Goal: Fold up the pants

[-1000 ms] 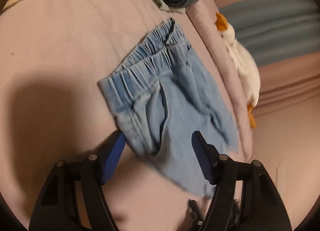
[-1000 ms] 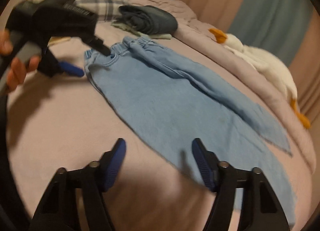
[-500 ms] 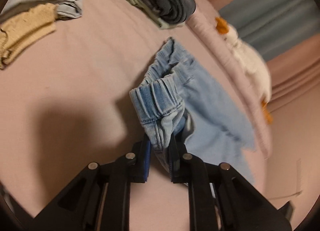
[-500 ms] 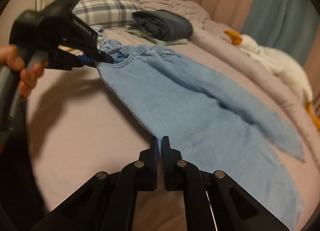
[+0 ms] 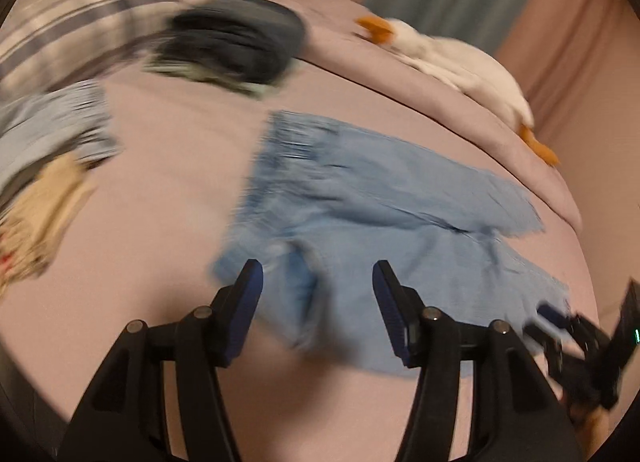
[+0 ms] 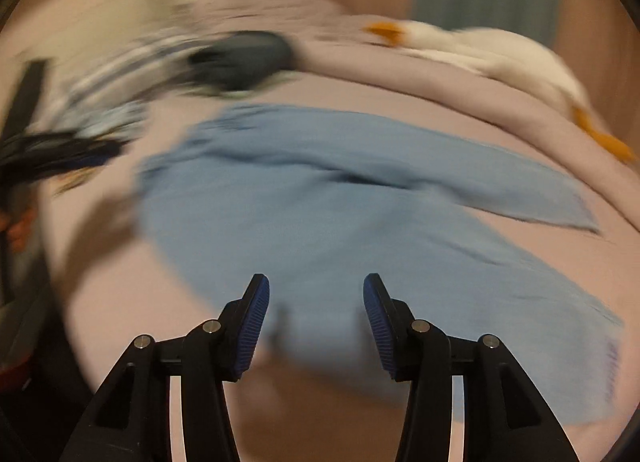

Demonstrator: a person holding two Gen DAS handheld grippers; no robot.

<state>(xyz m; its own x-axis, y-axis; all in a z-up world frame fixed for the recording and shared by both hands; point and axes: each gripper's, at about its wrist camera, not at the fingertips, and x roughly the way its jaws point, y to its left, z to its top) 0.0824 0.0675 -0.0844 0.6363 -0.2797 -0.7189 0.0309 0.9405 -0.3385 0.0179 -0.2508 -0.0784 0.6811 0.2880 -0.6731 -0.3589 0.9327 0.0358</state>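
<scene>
Light blue denim pants (image 5: pixel 360 198) lie spread on the pink bed sheet (image 5: pixel 168 166), waistband at the far left, legs running right. My left gripper (image 5: pixel 318 286) hovers over the near waistband corner, its jaws opening, with nothing pressed between the blue pads. In the right wrist view the same pants (image 6: pixel 320 198) lie flat, and my right gripper (image 6: pixel 316 302) stands above the near leg edge, jaws opening and empty. The right gripper (image 5: pixel 560 322) also shows at the left view's right edge. Both views are blurred by motion.
A dark folded garment (image 5: pixel 236 42) sits on a greenish one behind the pants. A plaid pillow (image 5: pixel 72 26) lies at the back left, other folded clothes (image 5: pixel 48 166) at the left. A white toy duck (image 5: pixel 452 58) rests on the rolled blanket (image 5: pixel 400 90) at the right.
Both grippers shut on the pants' near edge half a second ago and have since let go and opened. The lifted waistband corner has dropped back onto the sheet. Both cameras have swung.
</scene>
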